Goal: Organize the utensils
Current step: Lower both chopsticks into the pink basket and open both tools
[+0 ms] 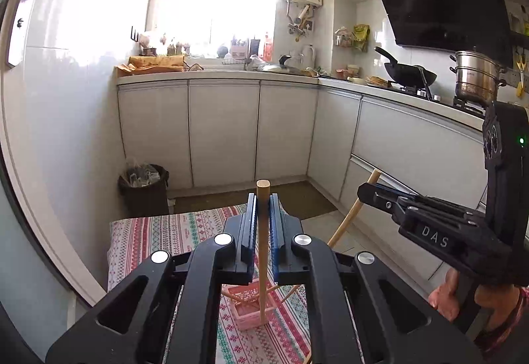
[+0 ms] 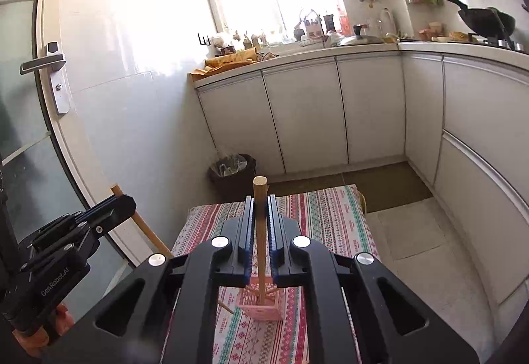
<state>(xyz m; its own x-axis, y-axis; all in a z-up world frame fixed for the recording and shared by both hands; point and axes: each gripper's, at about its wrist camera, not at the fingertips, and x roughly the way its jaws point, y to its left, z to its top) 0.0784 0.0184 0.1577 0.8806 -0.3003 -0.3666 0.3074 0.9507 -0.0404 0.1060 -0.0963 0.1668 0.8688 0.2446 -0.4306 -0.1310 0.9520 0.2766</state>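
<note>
Left gripper [image 1: 263, 208] and right gripper [image 2: 261, 210] each pinch a wooden stick [image 1: 263, 251], both sticks reaching down into the pink basket [image 2: 263, 306]; patterned cloth [image 2: 330, 215] lies bare beyond it.

The left gripper [image 1: 263, 198] points forward and slightly down, its two blue-padded fingers [image 1: 251, 225] close together and parallel, clamped on a stick [image 1: 263, 251] that stands between them. The right gripper [image 2: 261, 200] holds the same pose, its fingers [image 2: 272, 225] pressed on a second stick [image 2: 260, 231]. In the left wrist view the right gripper [image 1: 363, 190] appears at the right, level with the left and pointing left, gripped from below by the person's right hand [image 1: 446, 294]. In the right wrist view the left gripper [image 2: 127, 200] comes in from the left edge, and part of the left hand [image 2: 62, 314] shows beneath it.
</note>
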